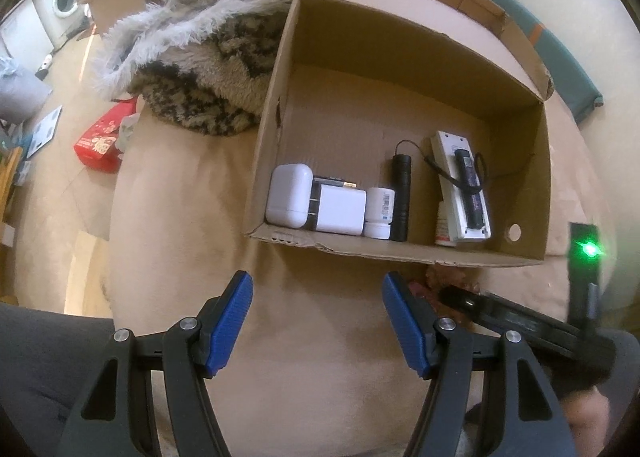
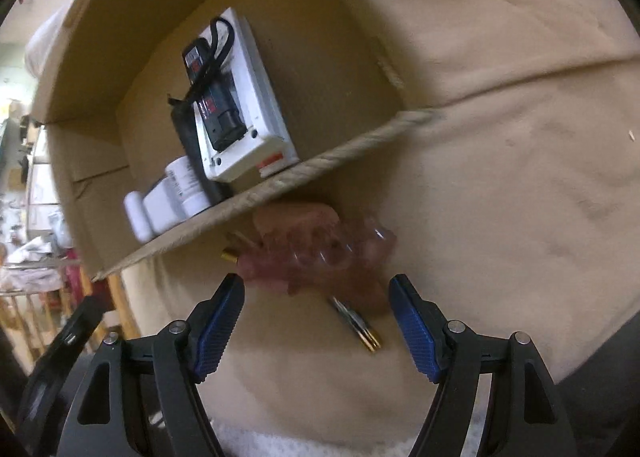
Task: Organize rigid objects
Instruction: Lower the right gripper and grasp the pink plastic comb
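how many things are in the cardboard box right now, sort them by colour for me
White: 4, namely the rounded case, the plug adapter, the small bottle and the long flat unit.
Black: 2, namely the flashlight and the dark gadget lying on the flat unit.
Partly hidden under the flat unit: 1, a red-labelled item.
Total: 7

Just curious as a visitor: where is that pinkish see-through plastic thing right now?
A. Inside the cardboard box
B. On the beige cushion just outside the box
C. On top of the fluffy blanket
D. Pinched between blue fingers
B: the pink plastic thing lies outside the cardboard box wall, ahead of the open right gripper.
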Demonstrator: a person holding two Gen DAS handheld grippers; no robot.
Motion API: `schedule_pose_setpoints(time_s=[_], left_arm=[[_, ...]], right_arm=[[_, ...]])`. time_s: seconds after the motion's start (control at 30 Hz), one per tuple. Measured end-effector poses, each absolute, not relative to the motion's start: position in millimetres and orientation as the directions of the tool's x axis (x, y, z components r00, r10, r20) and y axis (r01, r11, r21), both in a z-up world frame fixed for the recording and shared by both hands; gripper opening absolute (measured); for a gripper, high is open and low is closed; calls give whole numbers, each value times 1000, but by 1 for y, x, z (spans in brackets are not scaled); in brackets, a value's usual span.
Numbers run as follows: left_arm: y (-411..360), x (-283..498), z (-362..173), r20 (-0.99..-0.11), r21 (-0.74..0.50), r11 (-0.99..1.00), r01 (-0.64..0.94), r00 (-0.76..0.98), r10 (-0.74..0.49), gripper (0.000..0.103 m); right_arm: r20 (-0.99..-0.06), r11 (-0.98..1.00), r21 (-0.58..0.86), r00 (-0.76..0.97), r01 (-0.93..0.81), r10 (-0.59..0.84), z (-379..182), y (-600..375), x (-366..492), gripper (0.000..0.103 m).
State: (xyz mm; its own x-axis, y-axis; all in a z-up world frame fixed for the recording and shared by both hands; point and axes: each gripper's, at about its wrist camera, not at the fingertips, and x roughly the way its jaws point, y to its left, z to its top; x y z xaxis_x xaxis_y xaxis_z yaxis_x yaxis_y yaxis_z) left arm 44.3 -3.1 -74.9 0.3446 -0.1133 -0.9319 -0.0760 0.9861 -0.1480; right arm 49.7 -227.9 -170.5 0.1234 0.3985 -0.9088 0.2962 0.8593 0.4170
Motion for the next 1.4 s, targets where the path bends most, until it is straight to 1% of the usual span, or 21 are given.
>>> schedule_pose_setpoints(time_s=[0.07,0.2,0.27,0.4,0.47,0.7,1.0,1.1,1.23,1.3,1.4], left_arm=[[0,43,-75,-933,-151,985,-79,340,-116,64],[7,42,-78,-936,-178,978,-111,325,-134,64],[9,43,-79,-937,-197,973,-124,314,-150,64],[9,44,-78,-935,-217,968,-129,313,-168,64],[8,44,-77,-934,-223,967,-126,311,-174,64],[5,44,-78,-935,-227,966,-123,306,-181,64],[9,44,-80,-937,-212,968,-134,308,-162,64],[11,44,-80,-939,-207,968,-140,308,-156,64],[11,45,-82,-943,-185,973,-138,305,-136,64],[10,45,-84,-945,-173,976,-134,302,-126,64],[9,46,-88,-949,-151,980,-129,296,-107,64]], right_arm=[[-927,880,375,126,290,354,-173,-217,54,85],[-942,889,336,128,311,311,-182,-205,57,94],[-950,900,312,132,305,284,-186,-197,58,103],[-980,965,175,129,197,152,-190,-166,55,103],[-979,971,161,155,174,135,-190,-162,51,103],[-951,944,270,205,192,230,-180,-181,39,103],[-918,927,357,228,114,326,-142,-190,25,103],[-886,905,421,243,68,394,-121,-196,26,103],[-808,847,530,276,-43,520,-89,-207,20,103],[-785,841,530,313,-108,535,-69,-212,16,103],[-768,849,483,362,-214,528,-39,-216,14,103]])
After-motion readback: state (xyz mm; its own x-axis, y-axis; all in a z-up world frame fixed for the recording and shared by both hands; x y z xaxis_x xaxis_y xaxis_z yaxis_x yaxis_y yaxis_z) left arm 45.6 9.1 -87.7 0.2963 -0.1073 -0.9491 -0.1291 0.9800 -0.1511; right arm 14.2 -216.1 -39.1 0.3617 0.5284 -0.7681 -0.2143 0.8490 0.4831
